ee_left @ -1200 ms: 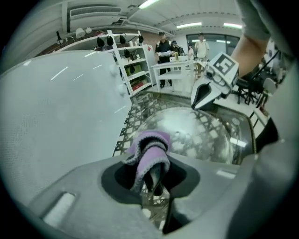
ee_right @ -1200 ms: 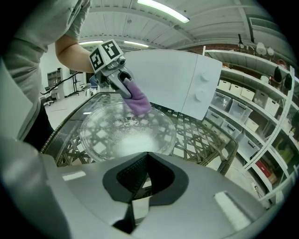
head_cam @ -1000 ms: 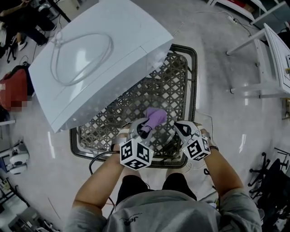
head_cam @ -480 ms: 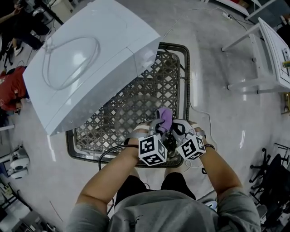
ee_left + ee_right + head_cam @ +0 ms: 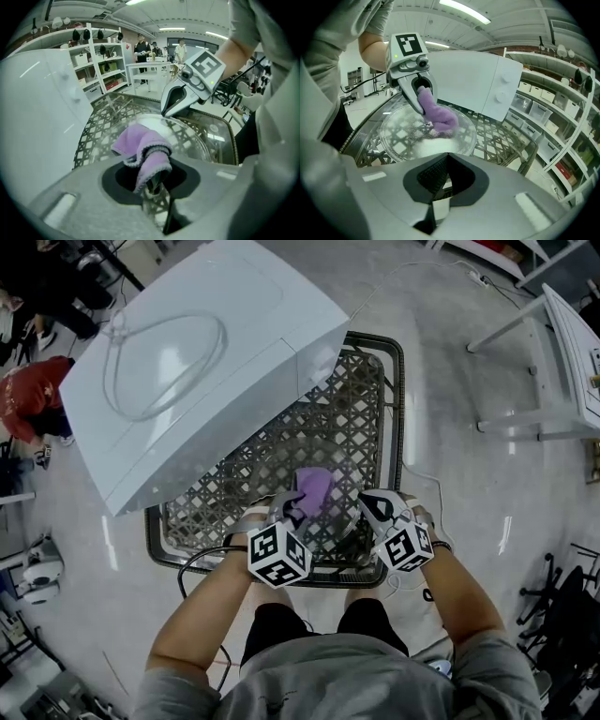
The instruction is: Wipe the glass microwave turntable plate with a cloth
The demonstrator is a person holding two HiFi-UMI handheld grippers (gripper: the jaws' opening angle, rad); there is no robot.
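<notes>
On plate (image 5: 401, 133), cloth (image 5: 143, 147), left gripper (image 5: 155, 180) clamping it

No legible writing anywhere.
Only black-and-white square markers show, on the left cube (image 5: 278, 556) and the right cube (image 5: 410, 547); they carry no letters, numbers or brand.

Purple cloth (image 5: 140, 150) in the left claw (image 5: 156, 186) lies on the round glass plate (image 5: 401, 136), its rim in the right claw (image 5: 437, 206); beyond both, a white microwave (image 5: 197, 362) shares the woven lattice table (image 5: 361, 413).
</notes>
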